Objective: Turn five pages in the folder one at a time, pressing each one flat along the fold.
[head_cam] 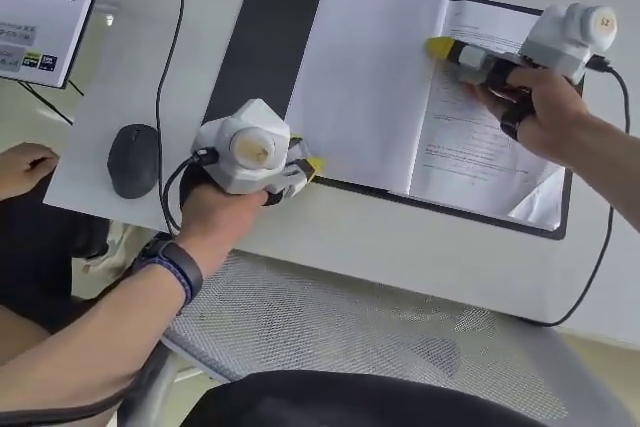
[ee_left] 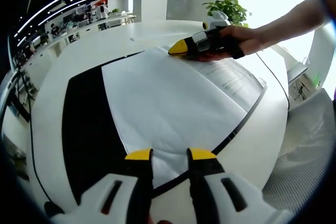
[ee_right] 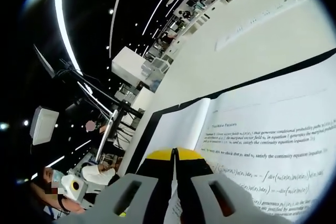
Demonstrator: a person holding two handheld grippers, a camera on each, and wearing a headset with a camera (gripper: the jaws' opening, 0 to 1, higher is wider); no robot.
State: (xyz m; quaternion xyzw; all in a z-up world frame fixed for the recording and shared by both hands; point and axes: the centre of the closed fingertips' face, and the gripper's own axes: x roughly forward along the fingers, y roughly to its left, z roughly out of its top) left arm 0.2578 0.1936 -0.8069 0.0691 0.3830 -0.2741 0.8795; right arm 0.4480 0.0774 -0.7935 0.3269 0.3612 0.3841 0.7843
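Black folder (head_cam: pixel 250 47) is laid open near the front edge of the worktop (head_cam: pixel 130 67), with bare white surface left around it. The right gripper (head_cam: pixel 440 47) — jaws closed, empty — is pressed beside the fold. The left gripper (head_cam: pixel 312 165) — jaws slightly parted, empty — is held at the folder's near edge.

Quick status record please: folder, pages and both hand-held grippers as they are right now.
folder: black, open on the white table
blank page: on top, left of the fold
printed page: on top, right of the fold
left hand-held gripper: jaws apart, at the blank page's near edge
right hand-held gripper: jaws shut, tips on the printed page beside the fold
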